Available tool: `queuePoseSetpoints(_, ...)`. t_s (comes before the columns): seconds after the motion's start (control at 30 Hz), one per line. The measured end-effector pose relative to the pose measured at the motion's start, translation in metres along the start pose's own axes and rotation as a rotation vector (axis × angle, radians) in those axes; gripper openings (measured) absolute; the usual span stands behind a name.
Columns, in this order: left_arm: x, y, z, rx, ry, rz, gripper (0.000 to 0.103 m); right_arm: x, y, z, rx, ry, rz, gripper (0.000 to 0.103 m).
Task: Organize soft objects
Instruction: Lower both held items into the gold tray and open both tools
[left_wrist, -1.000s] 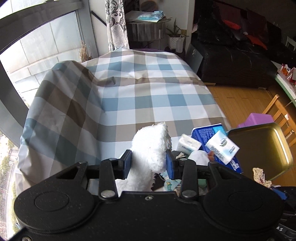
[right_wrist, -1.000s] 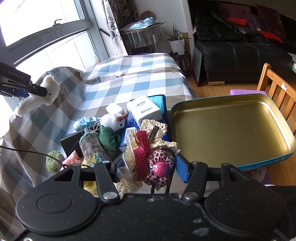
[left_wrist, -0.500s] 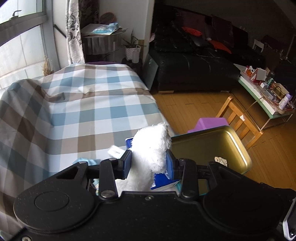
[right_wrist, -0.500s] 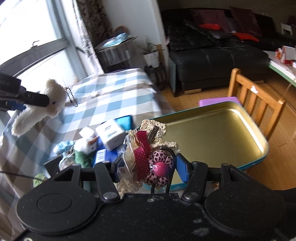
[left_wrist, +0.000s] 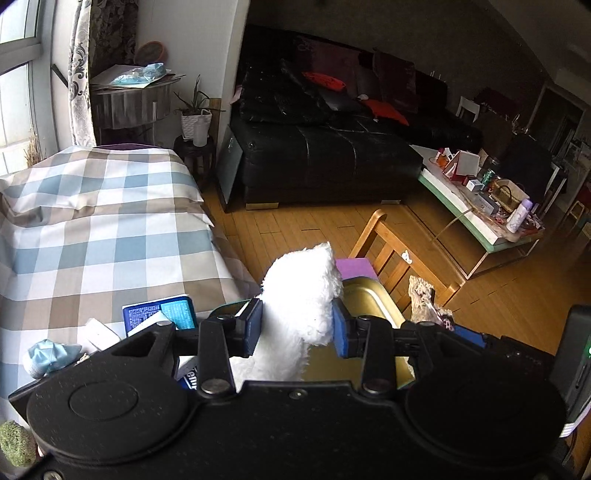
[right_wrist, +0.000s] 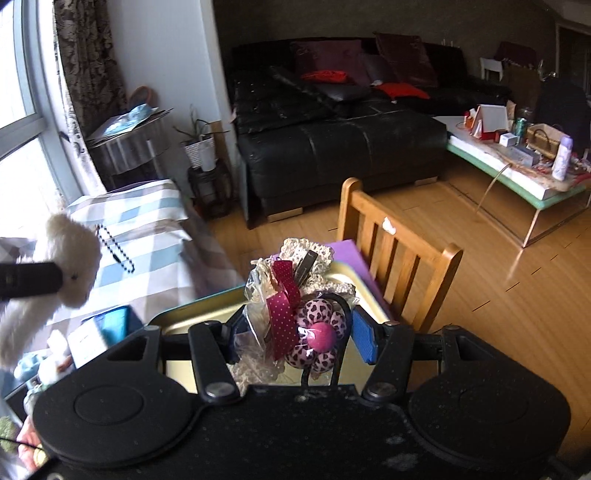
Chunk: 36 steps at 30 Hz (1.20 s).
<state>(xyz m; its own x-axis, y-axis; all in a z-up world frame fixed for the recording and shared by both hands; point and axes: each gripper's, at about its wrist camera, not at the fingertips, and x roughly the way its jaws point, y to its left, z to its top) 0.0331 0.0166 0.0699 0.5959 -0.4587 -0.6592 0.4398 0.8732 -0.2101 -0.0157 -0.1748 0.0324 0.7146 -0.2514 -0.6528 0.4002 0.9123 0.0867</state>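
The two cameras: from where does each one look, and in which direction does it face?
Left wrist: sits on the left gripper, looks along its fingers over the white plush toy toward the black sofa.
Right wrist: sits on the right gripper, looks over the flower hair accessory bundle toward the wooden chair; the left gripper shows at left.
Shared: plush toy, golden tray, chair, sofa, checkered cloth.

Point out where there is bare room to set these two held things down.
The gold tray shows bare floor below both grippers. The checked cloth is bare from the blue box back toward the window. The cloth's near corner is crowded with small items. The left gripper holds the white plush; the right gripper holds the bow bundle.
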Motion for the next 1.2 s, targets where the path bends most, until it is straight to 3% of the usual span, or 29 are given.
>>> queuePoseSetpoints(0.53, 0.065, -0.009, -0.029, 0.008, 0.135, 0.132, 0.04, 0.036, -0.003, -0.008, 0.04, 0.12, -0.022, 0.058)
queuePoseSetpoints(0.87, 0.087, -0.015, -0.031, 0.027, 0.168, 0.157, 0.041, 0.044, -0.005, -0.012, 0.061, 0.165, -0.032, 0.059)
queuePoseSetpoints(1.07, 0.094, -0.014, -0.034, 0.042, 0.176, 0.192, 0.046, 0.045, -0.007, -0.011, 0.083, 0.175, -0.038, 0.059)
queuePoseSetpoints(1.2, 0.096, -0.012, -0.036, 0.04, 0.173, 0.22, 0.057, 0.048, -0.006, -0.012, 0.086, 0.19, -0.042, 0.059)
